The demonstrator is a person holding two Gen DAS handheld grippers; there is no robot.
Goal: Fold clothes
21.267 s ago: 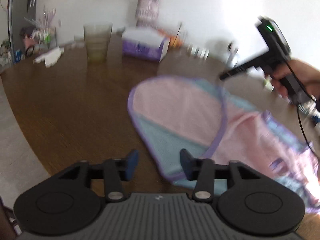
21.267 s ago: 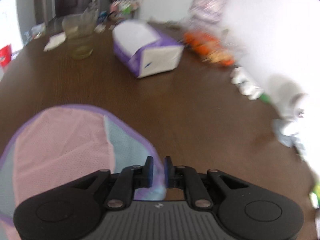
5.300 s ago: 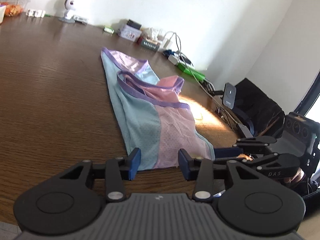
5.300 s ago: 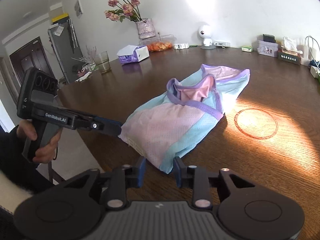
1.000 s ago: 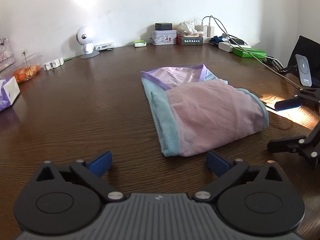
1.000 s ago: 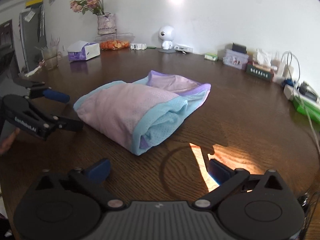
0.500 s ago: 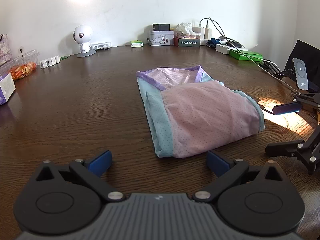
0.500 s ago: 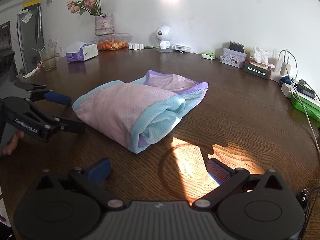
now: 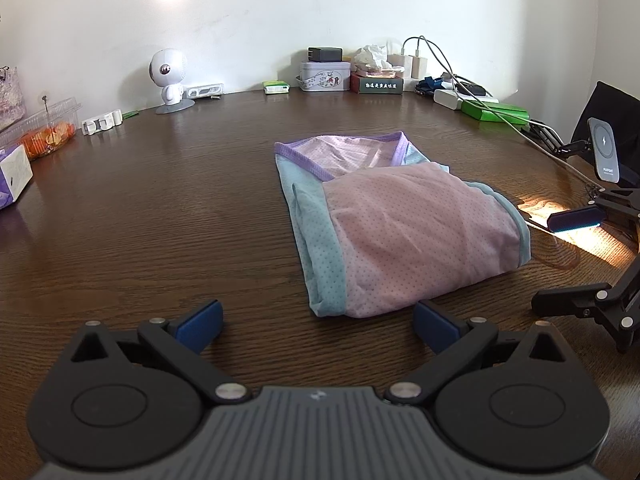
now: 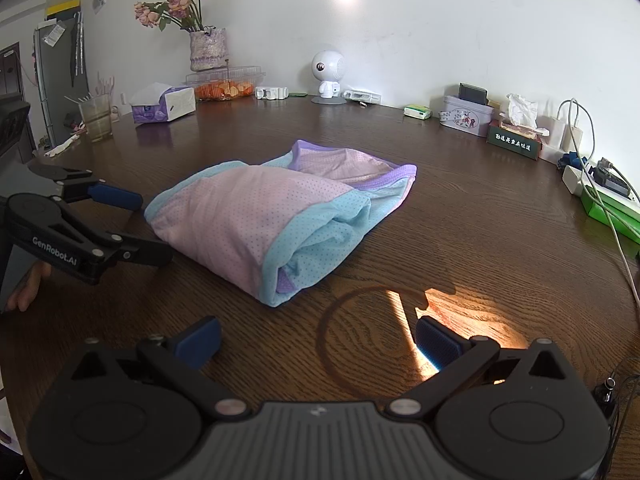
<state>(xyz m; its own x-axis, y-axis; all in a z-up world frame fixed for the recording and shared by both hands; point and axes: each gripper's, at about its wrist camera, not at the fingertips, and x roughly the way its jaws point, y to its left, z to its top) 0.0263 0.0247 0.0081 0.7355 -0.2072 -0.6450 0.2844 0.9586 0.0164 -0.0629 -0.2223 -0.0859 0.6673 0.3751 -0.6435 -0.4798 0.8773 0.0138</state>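
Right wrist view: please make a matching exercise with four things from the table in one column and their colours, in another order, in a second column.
Things:
1. folded mesh garment
2. round-headed robot figurine
3. flat box under the cables
4. tissue box near the flower vase

Colours:
A. white
B. purple and white
C. pink and light blue
D. green

Pairs: 1-C, 2-A, 3-D, 4-B

Landmark: white robot figurine [image 10: 329,73], by the wall on the wooden table [image 10: 460,216]
Left of it: orange snack tray [image 10: 225,84], flower vase [image 10: 208,53], tissue box [image 10: 164,107]
Right of it: decorated tin [image 10: 466,119], chargers [image 10: 564,136]
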